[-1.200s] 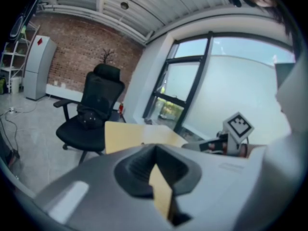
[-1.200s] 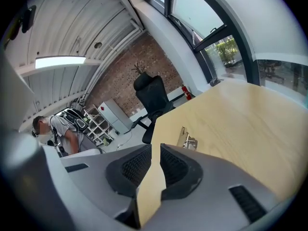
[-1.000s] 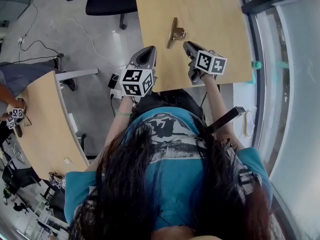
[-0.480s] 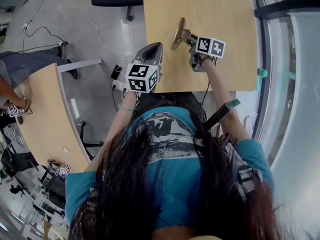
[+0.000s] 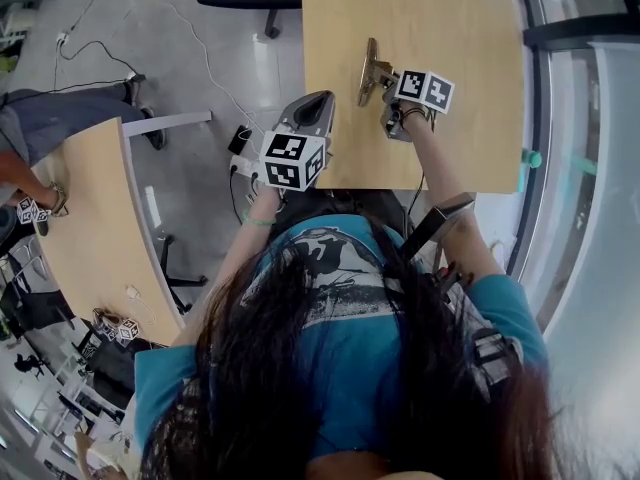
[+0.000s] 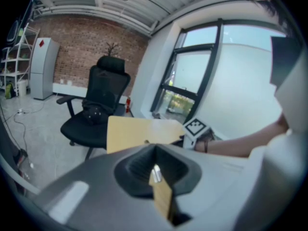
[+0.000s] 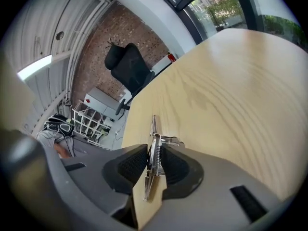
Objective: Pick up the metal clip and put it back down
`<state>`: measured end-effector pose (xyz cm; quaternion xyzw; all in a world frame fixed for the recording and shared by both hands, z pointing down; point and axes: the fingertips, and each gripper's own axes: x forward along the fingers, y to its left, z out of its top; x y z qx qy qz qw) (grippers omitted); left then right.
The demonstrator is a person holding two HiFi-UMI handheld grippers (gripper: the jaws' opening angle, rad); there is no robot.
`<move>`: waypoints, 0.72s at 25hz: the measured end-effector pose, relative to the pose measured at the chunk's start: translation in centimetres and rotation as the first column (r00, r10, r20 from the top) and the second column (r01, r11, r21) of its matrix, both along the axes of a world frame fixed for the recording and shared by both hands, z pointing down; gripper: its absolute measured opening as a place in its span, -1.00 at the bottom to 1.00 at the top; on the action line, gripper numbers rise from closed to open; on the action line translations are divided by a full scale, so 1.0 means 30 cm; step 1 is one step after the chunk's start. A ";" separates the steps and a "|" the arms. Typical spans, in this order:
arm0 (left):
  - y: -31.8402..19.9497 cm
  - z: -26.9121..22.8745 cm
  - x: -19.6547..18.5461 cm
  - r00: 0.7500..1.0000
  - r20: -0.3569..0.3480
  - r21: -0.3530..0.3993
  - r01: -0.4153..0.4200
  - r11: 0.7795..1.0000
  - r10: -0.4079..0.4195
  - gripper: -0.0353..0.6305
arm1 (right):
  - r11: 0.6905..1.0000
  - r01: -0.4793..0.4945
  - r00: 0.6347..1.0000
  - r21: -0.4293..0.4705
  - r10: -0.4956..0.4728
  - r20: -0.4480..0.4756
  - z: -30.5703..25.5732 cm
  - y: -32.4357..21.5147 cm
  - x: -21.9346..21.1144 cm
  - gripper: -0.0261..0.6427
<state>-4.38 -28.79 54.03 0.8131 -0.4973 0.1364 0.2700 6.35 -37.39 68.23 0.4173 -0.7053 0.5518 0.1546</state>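
While the right fingers [image 7: 132, 162] have just been closing, their black ribbed pads now sit against both sides of the metal clip [image 7: 153, 129], clamped on its spring and handle end. The clip stands on edge between them, its long blade pointing away over the table [image 7: 231, 81] – low at the wood, though I cannot tell whether it rests there. From the head view the right gripper [image 5: 385, 76] reaches the clip [image 5: 371, 70] in the left half of the table [image 5: 450, 28], towards its near edge.

The left fingers [image 6: 137, 167] are pressed together at their tips with nothing between them. The left gripper [image 5: 318, 103] hangs off the table's near left edge, well apart from the clip – a black office chair [image 6: 98, 109] stands beyond.
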 end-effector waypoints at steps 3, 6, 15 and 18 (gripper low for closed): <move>-0.006 -0.007 0.003 1.000 0.002 0.002 -0.005 1.000 0.005 -0.88 | 1.000 -0.014 1.000 -0.023 0.014 0.007 -0.004 0.009 0.003 -0.64; -0.008 -0.017 0.007 1.000 0.001 0.009 -0.008 1.000 0.008 -0.88 | 1.000 -0.013 1.000 -0.004 0.013 -0.006 -0.032 0.028 0.012 -0.64; -0.012 -0.031 -0.014 0.997 -0.064 -0.001 0.033 0.999 -0.033 -0.88 | 0.985 -0.151 0.978 0.082 0.137 0.160 -0.242 0.128 0.021 -0.65; -0.010 -0.040 -0.012 0.997 -0.078 0.007 0.018 1.000 -0.017 -0.88 | 0.977 -0.187 0.966 0.103 0.164 0.197 -0.304 0.186 0.024 -0.65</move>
